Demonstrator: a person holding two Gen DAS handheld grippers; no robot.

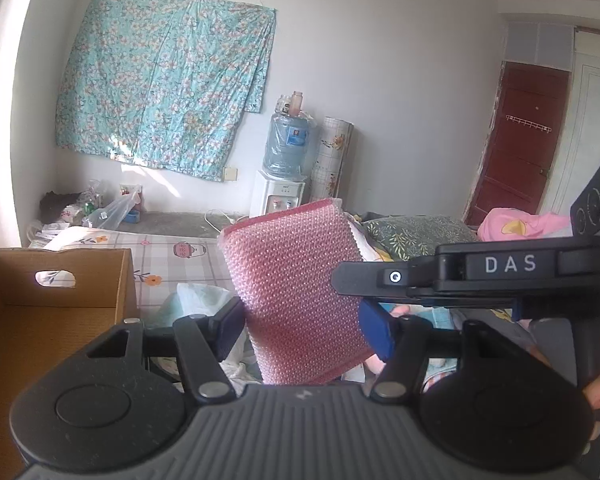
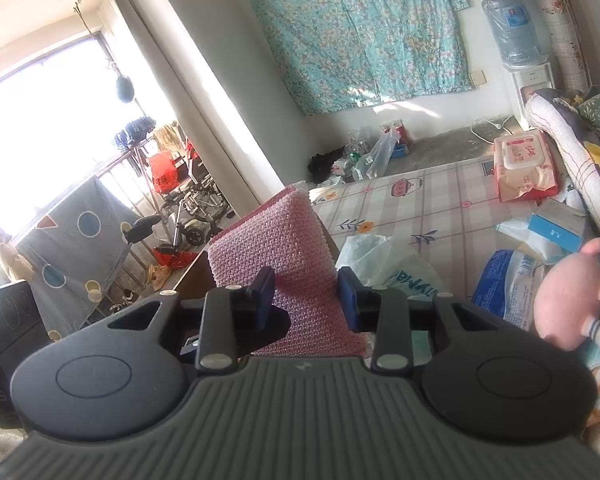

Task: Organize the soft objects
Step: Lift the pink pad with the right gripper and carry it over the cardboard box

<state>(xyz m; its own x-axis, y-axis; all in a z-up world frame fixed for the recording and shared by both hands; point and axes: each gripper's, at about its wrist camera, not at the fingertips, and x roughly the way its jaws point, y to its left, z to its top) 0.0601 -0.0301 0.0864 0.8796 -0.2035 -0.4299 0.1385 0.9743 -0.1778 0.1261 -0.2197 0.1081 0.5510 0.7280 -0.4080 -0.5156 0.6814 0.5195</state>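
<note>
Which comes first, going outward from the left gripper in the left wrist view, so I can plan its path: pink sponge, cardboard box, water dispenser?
1. pink sponge, between the left gripper's fingers.
2. cardboard box, left, beside it.
3. water dispenser, against the far wall.

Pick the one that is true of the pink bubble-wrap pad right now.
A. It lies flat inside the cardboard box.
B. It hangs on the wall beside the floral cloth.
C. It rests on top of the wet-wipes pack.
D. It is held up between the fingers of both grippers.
D: the pink bubble-wrap pad stands raised off the bed, with the left gripper clamping it and the right gripper clamping it too.
</note>
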